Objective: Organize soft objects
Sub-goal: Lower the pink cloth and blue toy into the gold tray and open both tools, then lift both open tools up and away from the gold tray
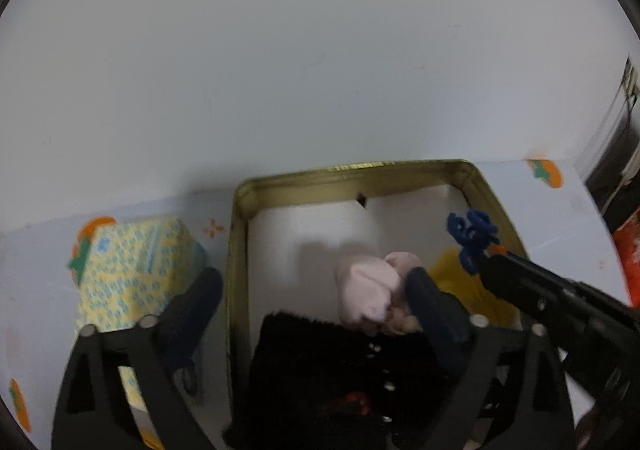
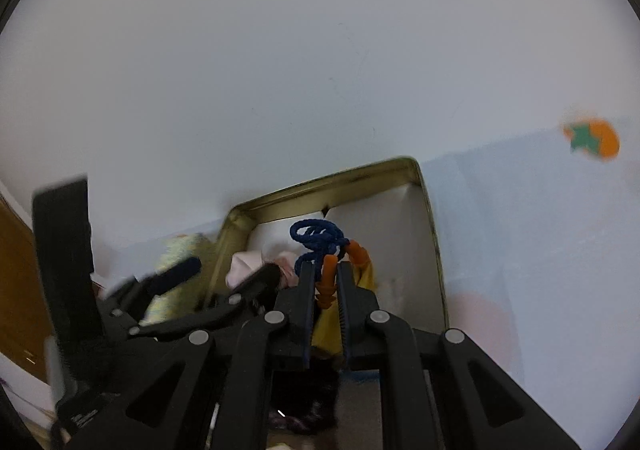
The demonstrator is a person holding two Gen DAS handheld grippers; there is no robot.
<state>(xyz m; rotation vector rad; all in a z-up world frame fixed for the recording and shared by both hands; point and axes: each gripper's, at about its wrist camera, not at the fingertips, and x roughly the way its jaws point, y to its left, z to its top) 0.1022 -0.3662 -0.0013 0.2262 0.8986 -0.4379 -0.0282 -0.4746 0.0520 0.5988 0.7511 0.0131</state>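
Item: gold-rimmed tin (image 1: 240, 234), open-topped, white-lined, standing on a pale cloth printed with orange fruit, against a plain white wall. All places below were taken from this tin.

Contents already inside: a pink soft bundle (image 1: 366, 290) near the middle; a yellow piece (image 1: 456, 274) toward the right wall; a black knitted piece (image 1: 320, 362) filling the near end. These counted as stowed, by judgement.

Outstanding: a yellow-and-blue patterned packet (image 1: 136, 266), outside the tin, just beside its left wall; and the blue cord with orange plugs (image 2: 326, 250), not yet set down.

Left gripper (image 1: 316, 286): fingers spread wide, straddling the tin's left wall, one finger outside by the patterned packet, the other inside against the pink bundle. Nothing was pinched between them.

Right gripper (image 2: 323, 270): jaws nearly shut, clamped on the orange plugs, with the blue cord coiled loosely above the tips. It hung above the tin's right half, over the yellow piece.

Progress: judged well along, with one item in transit and one packet, if it belonged in the lot, waiting.

Edges and room: the far end of the tin showed bare white lining and was the freest spot. The tin's thin metal rim stood close under both grippers, and the two tools crowded one another over the near half. The cloth to the right of the tin lay open.
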